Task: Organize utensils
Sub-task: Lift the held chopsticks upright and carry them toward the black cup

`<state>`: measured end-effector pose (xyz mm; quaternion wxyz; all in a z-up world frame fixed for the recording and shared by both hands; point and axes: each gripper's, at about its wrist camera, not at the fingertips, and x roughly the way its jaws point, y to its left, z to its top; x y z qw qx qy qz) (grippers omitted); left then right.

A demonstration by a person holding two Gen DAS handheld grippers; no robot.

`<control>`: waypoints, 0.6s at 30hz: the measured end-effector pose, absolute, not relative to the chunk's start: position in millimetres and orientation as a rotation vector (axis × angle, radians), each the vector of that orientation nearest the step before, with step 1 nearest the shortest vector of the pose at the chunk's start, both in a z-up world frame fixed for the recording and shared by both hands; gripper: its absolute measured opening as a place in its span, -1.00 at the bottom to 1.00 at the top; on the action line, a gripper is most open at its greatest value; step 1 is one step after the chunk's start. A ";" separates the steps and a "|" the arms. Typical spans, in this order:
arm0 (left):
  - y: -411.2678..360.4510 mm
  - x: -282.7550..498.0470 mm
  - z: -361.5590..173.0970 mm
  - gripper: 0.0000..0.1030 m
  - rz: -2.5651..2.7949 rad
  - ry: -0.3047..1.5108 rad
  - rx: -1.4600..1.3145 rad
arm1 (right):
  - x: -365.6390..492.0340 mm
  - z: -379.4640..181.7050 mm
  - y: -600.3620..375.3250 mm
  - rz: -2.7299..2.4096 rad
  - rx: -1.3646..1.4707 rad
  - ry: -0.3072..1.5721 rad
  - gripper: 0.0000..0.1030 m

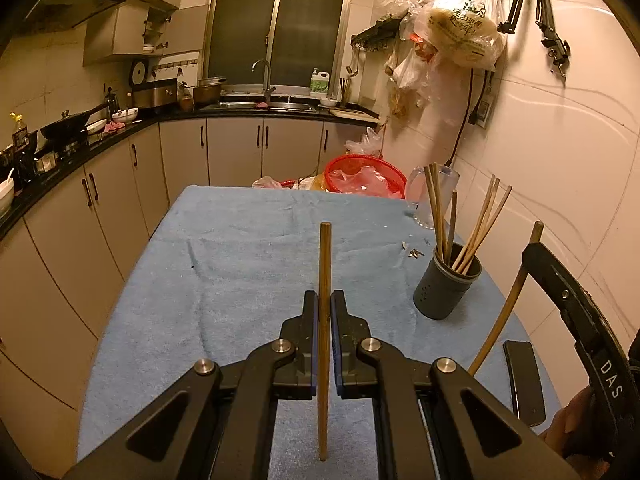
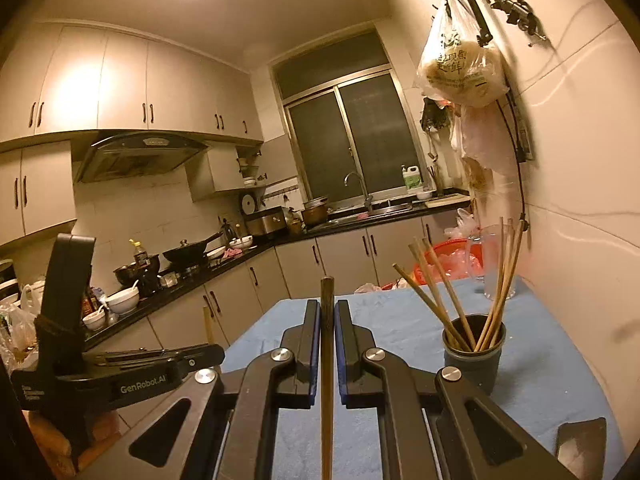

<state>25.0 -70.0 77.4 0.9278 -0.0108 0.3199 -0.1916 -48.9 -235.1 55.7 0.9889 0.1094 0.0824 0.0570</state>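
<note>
My left gripper [image 1: 324, 296] is shut on a light wooden chopstick [image 1: 325, 256] that stands nearly upright above the blue towel [image 1: 240, 264]. A grey holder [image 1: 446, 284] with several chopsticks stands to its right. Further right, my right gripper [image 1: 534, 256] carries a thin chopstick [image 1: 506, 308]. In the right wrist view that gripper [image 2: 327, 306] is shut on a darker chopstick [image 2: 327, 292], with the holder [image 2: 474, 346] ahead to the right. My left gripper [image 2: 216, 354] shows at the left of that view with its chopstick [image 2: 208, 326].
A black phone [image 1: 524, 380] lies at the towel's right edge. A clear glass jug [image 1: 426, 192] stands behind the holder, and a red basket [image 1: 364, 176] sits beyond the table's far end. Small scraps [image 1: 414, 252] lie near the holder. The wall is close on the right.
</note>
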 end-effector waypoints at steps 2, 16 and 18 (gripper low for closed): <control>-70.0 24.9 77.3 -0.88 -0.391 0.653 -0.020 | -48.0 55.1 -234.8 0.121 0.218 0.169 -0.85; -68.9 23.9 77.5 -0.88 -0.389 0.656 -0.023 | -47.8 52.1 -225.0 0.149 0.197 0.180 -0.85; -68.7 23.1 78.4 -0.88 -0.391 0.656 -0.023 | -47.5 52.3 -226.4 0.156 0.193 0.181 -0.85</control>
